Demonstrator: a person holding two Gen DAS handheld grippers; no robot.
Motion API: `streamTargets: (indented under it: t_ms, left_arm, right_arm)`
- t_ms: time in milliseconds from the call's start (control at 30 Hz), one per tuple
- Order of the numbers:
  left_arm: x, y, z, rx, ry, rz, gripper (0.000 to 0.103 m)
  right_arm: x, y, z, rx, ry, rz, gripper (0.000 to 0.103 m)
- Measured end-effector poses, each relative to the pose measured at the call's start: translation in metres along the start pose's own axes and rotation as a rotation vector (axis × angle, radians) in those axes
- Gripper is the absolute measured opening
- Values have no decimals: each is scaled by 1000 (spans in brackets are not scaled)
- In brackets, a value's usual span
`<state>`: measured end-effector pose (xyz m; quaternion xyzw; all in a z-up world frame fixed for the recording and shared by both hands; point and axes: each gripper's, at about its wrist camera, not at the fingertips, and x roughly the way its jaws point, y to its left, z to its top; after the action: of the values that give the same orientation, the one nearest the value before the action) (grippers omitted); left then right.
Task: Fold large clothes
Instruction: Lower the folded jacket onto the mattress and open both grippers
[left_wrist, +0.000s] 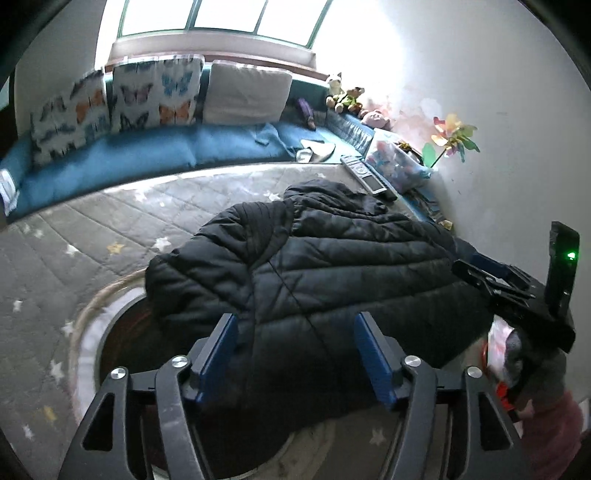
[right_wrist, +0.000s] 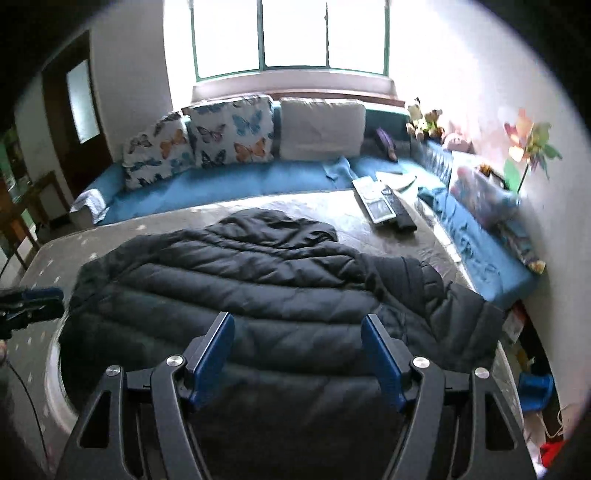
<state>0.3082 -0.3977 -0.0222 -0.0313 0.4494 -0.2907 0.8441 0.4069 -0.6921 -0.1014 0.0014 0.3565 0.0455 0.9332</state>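
A black quilted puffer jacket (left_wrist: 314, 266) lies spread on a grey star-patterned mat (left_wrist: 110, 229), hood toward the far side. It also shows in the right wrist view (right_wrist: 258, 288). My left gripper (left_wrist: 295, 325) is open and empty, hovering just above the jacket's near hem. My right gripper (right_wrist: 297, 325) is open and empty above the jacket's near edge. The right gripper shows at the right edge of the left wrist view (left_wrist: 491, 273), and the left gripper's blue fingertips (right_wrist: 40, 295) show at the left edge of the right wrist view.
A blue cushioned bench (right_wrist: 229, 184) with butterfly pillows (right_wrist: 232, 133) runs under the window. Remote controls (right_wrist: 384, 203) lie on the mat's far right. A round hoop (left_wrist: 92, 317) lies under the jacket's left side. Toys and a pinwheel (right_wrist: 528, 147) line the right wall.
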Motion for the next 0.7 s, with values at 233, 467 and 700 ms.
streamTargets:
  t_ms: [233,467,700]
  left_arm:
    - [-49,-23,-44,82,-72,82,84]
    - [-85,-36,-97,126,-127,128,93]
    - [-110,-49,-141,167,-128,205,94]
  right_arm:
    - [-46,29,-31,-33,-88,8,78]
    - [-75,53,-67,-17,-108,49,78]
    - [-91,76,-105,-24,-57,33,78]
